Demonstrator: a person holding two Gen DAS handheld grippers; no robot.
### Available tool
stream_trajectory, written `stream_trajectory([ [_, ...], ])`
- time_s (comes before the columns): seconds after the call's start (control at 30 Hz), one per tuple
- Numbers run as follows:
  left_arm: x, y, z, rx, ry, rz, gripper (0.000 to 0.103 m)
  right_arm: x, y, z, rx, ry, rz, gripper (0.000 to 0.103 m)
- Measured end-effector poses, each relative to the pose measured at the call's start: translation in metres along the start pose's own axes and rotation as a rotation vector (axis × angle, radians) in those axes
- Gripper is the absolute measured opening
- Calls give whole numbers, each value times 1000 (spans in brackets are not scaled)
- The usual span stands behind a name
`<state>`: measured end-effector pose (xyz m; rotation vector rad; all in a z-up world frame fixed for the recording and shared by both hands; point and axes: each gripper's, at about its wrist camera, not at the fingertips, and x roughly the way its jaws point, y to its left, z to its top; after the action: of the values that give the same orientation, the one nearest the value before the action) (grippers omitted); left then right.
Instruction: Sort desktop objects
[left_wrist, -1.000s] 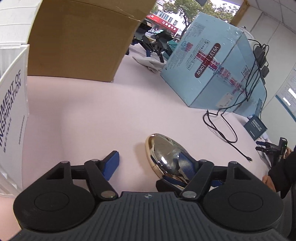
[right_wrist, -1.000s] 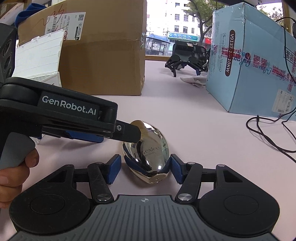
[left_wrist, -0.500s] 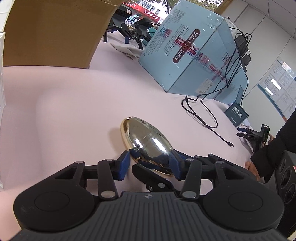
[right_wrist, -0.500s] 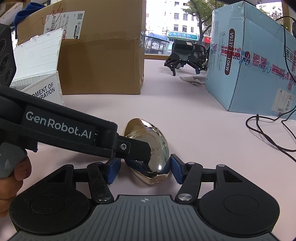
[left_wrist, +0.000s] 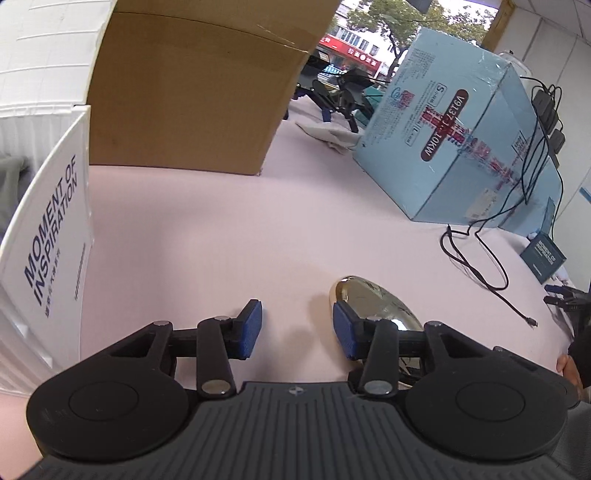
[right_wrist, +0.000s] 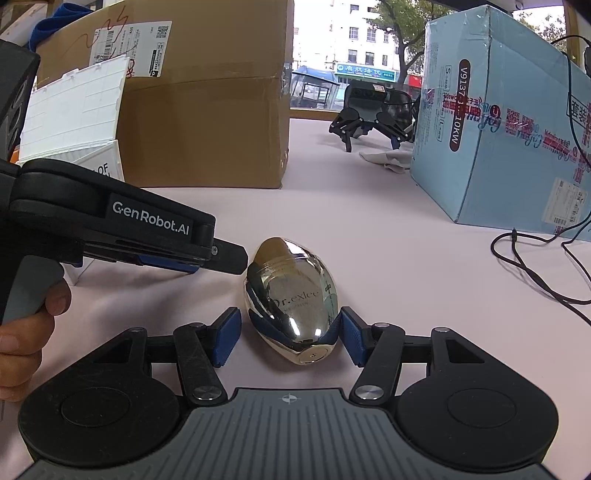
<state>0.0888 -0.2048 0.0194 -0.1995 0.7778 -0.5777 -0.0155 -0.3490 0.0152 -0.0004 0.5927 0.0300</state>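
Pale pink surface (right_wrist: 369, 229) carries the chrome egg-shaped case (right_wrist: 291, 306), lying between the wide right hand-held gripper (right_wrist: 291, 339). Centre first, then close slowly: chrome slips. Left hand-held gripper (left_wrist: 297, 330), wide and empty, stands beside the case.

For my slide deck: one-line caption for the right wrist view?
Open right gripper straddles a chrome egg-shaped case on the pink table; left gripper alongside.

Pink table (right_wrist: 369, 229): chrome egg-shaped case (right_wrist: 291, 299) centre foreground, cardboard box (right_wrist: 207, 110) upper left, blue box (right_wrist: 498, 140) upper right, black cable (right_wrist: 535, 266) right.
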Motion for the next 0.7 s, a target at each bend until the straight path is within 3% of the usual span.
stream_trajectory([
  [0.57, 8, 13, 5, -144, 98, -224, 44, 0, 2, 0, -9, 2, 9, 55],
  [0.63, 11, 13, 5, -152, 107, -241, 44, -1, 2, 1, -5, -3, 28, 48],
  [0.7, 10, 14, 6, -167, 106, -243, 44, -2, 2, 1, -7, -7, 50, 48],
])
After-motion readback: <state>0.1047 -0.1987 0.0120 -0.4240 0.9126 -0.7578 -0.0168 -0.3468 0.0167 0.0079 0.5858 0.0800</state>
